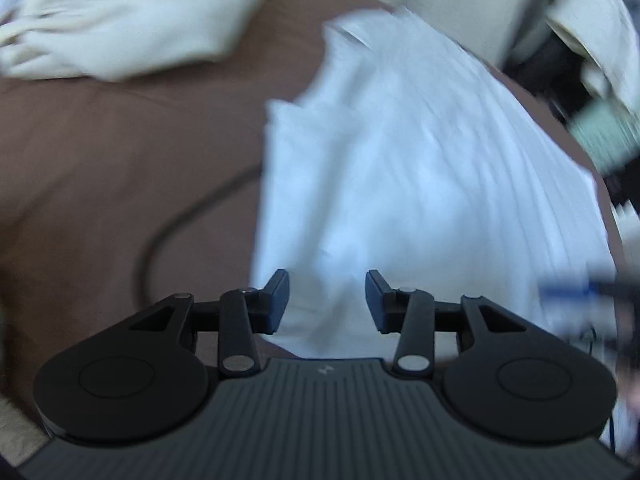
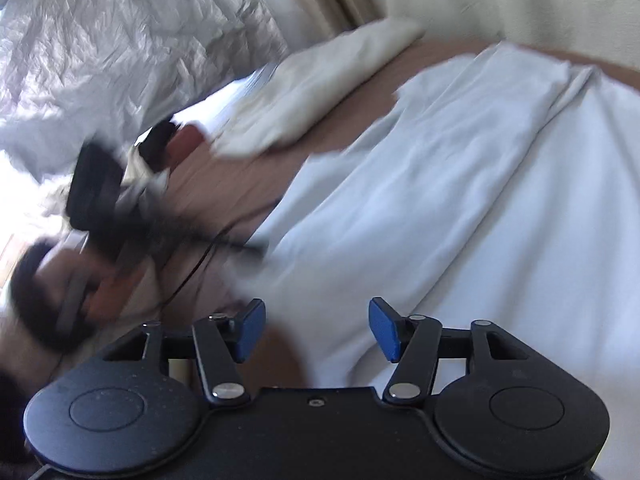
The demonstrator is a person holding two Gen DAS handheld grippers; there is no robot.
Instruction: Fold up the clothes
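Brown bed surface, two garments — white, cream — two tools apart-jawed.

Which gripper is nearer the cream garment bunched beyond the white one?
Left, judging by the right wrist view: the left gripper lies towards the cream garment, while the right gripper hangs farther back over the white garment.

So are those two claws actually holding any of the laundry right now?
No. The left gripper and the right gripper both stand open over the white garment, with no fabric pinched between the pads.
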